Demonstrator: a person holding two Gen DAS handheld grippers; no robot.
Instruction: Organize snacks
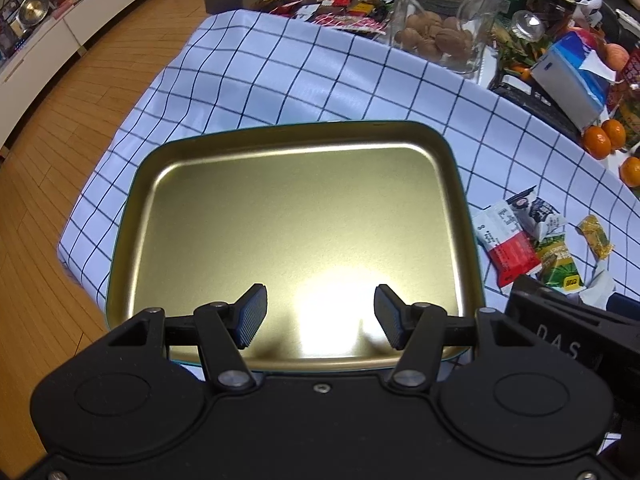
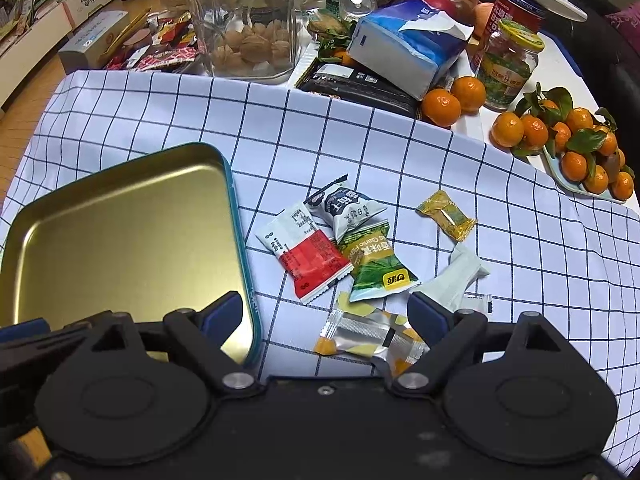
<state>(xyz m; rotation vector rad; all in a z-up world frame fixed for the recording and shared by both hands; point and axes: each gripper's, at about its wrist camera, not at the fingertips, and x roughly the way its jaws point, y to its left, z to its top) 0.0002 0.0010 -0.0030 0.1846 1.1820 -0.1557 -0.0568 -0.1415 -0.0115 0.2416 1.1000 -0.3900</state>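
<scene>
An empty gold tin tray (image 1: 280, 216) with a teal rim lies on the checked cloth; it also shows at the left of the right wrist view (image 2: 120, 232). My left gripper (image 1: 320, 316) is open and empty, hovering over the tray's near edge. Several snack packets lie right of the tray: a red-and-white one (image 2: 306, 256), a dark one (image 2: 348, 206), a green one (image 2: 374, 266), a gold one (image 2: 446, 216), a white one (image 2: 456, 276) and a silver-and-yellow one (image 2: 372, 336). My right gripper (image 2: 326, 312) is open, just above the silver-and-yellow packet.
A glass jar of walnuts (image 2: 248, 28), a tissue pack (image 2: 404, 44), a lidded jar (image 2: 508, 68), tangerines (image 2: 568, 140) and a pile of wrappers (image 2: 156, 52) crowd the far side. The cloth (image 2: 360, 140) hangs over the table's left edge above a wooden floor (image 1: 48, 160).
</scene>
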